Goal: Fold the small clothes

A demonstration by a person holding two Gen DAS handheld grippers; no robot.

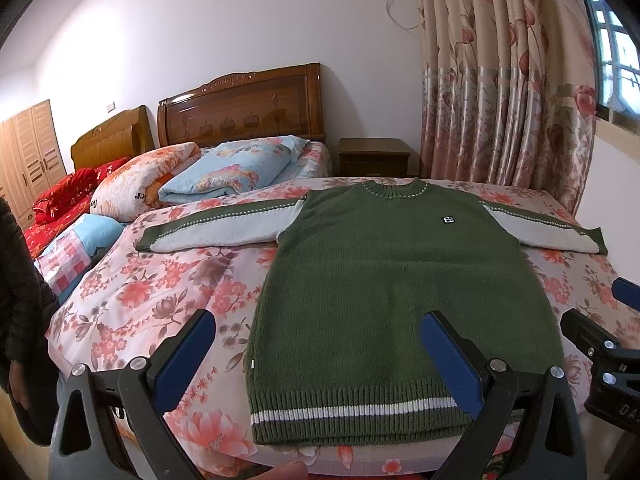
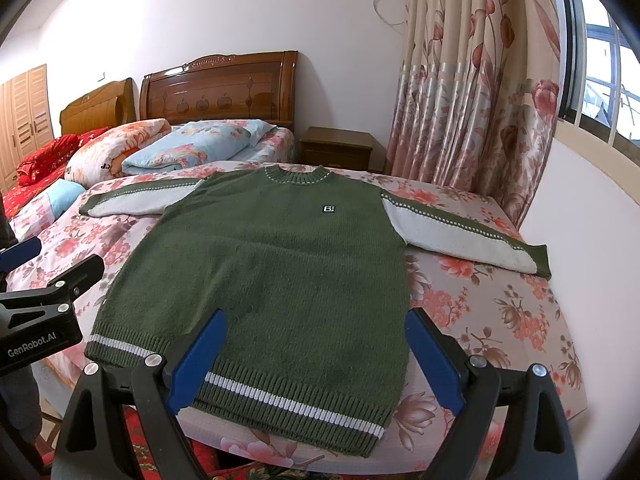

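A small green knit sweater (image 1: 380, 288) lies flat and face up on the floral bed, sleeves spread out to both sides, hem with a white stripe toward me. It also shows in the right wrist view (image 2: 272, 272). Its white-and-green left sleeve (image 1: 216, 228) and right sleeve (image 2: 460, 232) lie straight. My left gripper (image 1: 318, 324) is open and empty, above the hem's left part. My right gripper (image 2: 316, 320) is open and empty, above the hem's right part. Each gripper shows at the edge of the other's view (image 1: 600, 344) (image 2: 52, 292).
The bed (image 1: 160, 292) has a floral sheet. Folded quilts and a pillow (image 1: 224, 172) lie toward the wooden headboard (image 1: 240, 108). A nightstand (image 1: 374, 156) and curtain (image 1: 500, 80) stand behind. A person in dark clothes (image 1: 20, 300) stands at left.
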